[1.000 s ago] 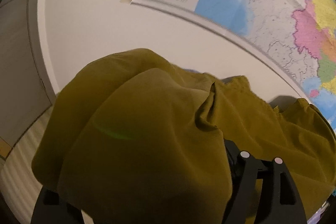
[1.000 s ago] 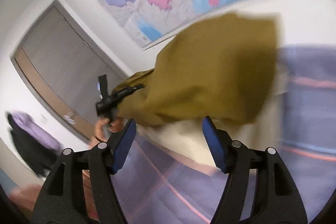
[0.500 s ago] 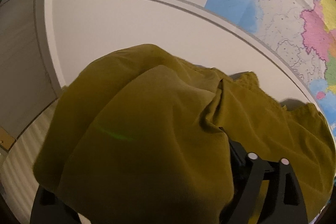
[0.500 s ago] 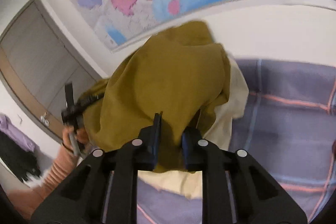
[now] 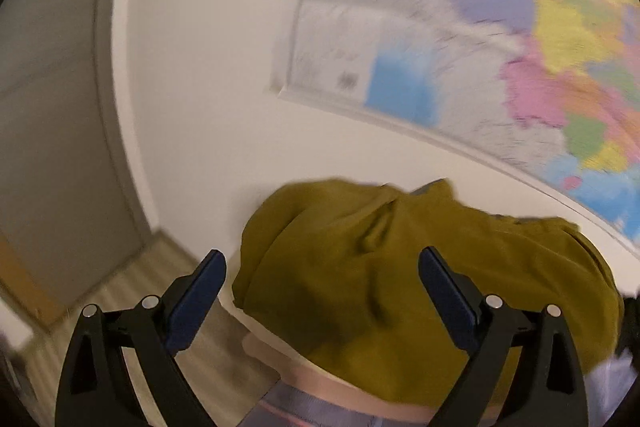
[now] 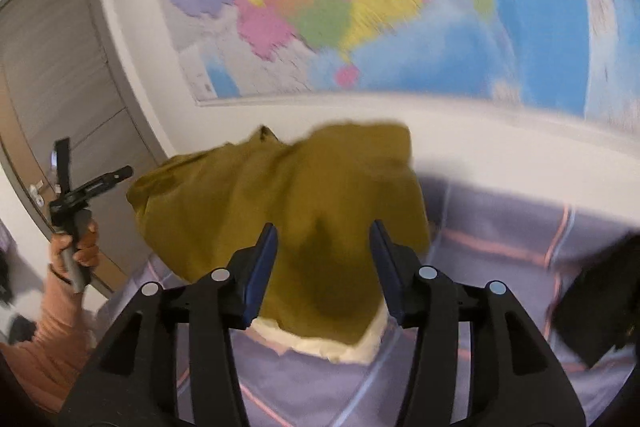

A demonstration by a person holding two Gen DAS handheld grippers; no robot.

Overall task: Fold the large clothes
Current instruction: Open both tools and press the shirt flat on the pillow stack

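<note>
Mustard-olive garment point(image 6: 280, 211) in a rumpled heap over cream cloth point(image 6: 352, 347)

We see the map point(image 5: 460, 39) above the garment point(image 6: 280, 211) blurred, its print unreadable; a dark thing point(image 6: 596, 299) right of the garment is cut off.

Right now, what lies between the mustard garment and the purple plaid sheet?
A cream cloth lies under the mustard garment, its edge showing on the purple plaid sheet. The right wrist view shows it best.
</note>
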